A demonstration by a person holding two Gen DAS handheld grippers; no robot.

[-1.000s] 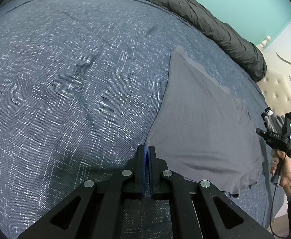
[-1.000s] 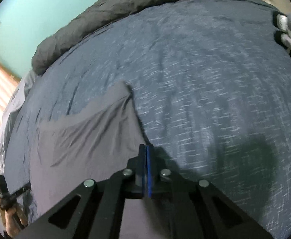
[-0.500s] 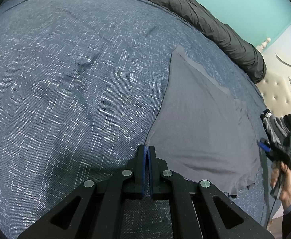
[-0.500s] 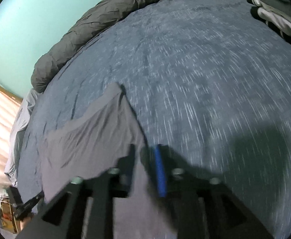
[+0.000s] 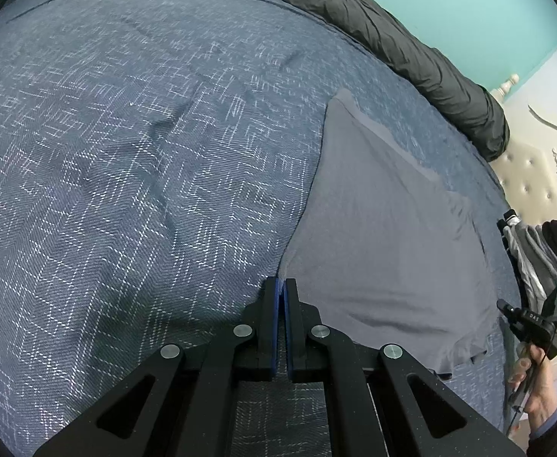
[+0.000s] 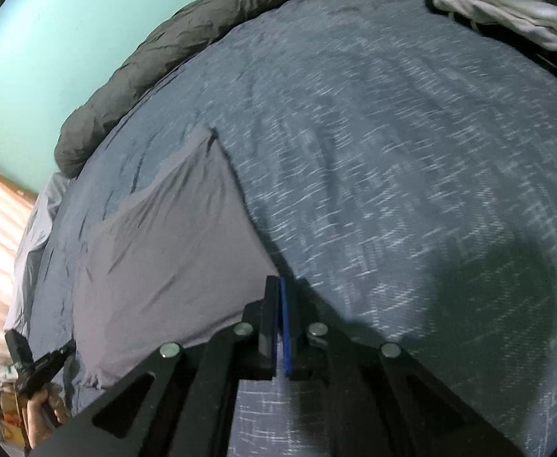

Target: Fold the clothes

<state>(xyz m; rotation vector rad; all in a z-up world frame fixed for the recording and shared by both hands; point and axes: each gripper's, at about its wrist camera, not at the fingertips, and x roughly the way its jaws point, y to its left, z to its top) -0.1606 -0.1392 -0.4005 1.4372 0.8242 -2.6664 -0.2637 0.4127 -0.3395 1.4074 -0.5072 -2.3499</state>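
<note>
Grey cloth (image 5: 385, 236) lies flat on the blue patterned bed (image 5: 126, 171), and both grippers hover low at its near edge. Left gripper (image 5: 280, 285) has its jaws pressed together at the cloth's corner — whether fabric is pinched, I cannot tell. Right gripper (image 6: 278, 285) is closed too, at the opposite corner. Only the left view shows the hand (image 5: 537, 384) on its handle and the headboard (image 5: 533, 175); the right view, somewhat blurred, shows a clothes pile (image 6: 507, 3).
</note>
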